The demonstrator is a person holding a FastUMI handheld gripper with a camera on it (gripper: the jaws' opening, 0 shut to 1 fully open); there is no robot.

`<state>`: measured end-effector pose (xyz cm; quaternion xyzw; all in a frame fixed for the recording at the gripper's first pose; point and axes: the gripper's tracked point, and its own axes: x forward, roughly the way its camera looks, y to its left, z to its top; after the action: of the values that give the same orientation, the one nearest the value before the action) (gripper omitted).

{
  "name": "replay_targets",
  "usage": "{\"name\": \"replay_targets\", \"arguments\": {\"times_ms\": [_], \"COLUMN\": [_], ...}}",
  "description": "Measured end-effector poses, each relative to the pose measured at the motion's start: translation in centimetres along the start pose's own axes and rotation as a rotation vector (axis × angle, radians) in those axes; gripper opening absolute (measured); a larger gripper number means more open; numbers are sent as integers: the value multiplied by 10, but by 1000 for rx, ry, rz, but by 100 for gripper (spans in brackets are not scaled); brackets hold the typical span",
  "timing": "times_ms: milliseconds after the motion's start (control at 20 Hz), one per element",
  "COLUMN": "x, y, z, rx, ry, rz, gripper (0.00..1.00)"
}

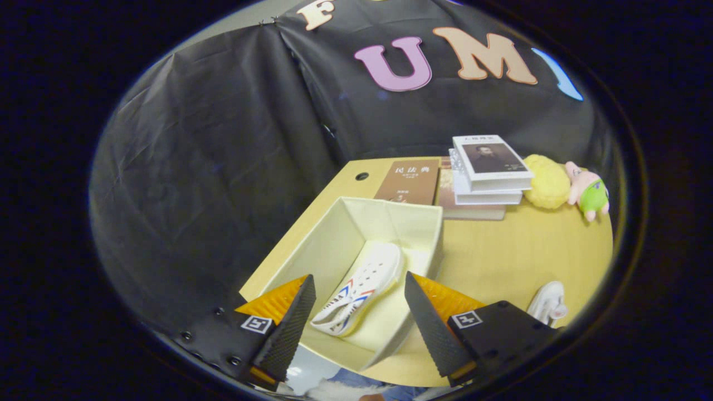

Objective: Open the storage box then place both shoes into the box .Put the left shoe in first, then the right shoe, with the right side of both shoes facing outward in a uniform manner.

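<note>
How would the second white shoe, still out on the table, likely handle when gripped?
The shoe on the table looks light for its size, probably soft, so pinching its upper may collapse it. It shouldn't roll and could slide on the smooth table. The hand-held gripper is open, with the storage box holding the other shoe ahead.

The second shoe (548,302) on the counter (501,262) is half covered by the tool (359,303) body, lower right of the frame; only its rounded end shows. The storage box (390,223) has its near corners covered by the spread, empty fingers (292,323). Under the stacked white books (490,167), upper right of centre, a flatter book (473,211) shows only an edge. Cover print on the brown book (408,181) is too small to read. Blue fabric (351,379) at the bottom centre is cut off, unidentifiable.
</note>
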<state>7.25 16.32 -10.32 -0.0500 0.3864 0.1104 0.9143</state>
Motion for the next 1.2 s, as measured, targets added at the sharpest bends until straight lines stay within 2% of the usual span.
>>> {"name": "replay_targets", "arguments": {"times_ms": [200, 450, 600, 800, 1050, 1200], "x": [-55, -112, -136, -134, -114, -110], "y": [-82, -172, -198, -247, -294, -316], "z": [-4, -40, -72, -123, -159, -160], "rx": [-91, -187, -203, -232, -190, -210], "ry": [-89, -134, -116, -15, 93, 124], "rz": [-169, -419, -485, -588, -655, -725], "gripper": [100, 100, 100, 100, 99, 99]}}
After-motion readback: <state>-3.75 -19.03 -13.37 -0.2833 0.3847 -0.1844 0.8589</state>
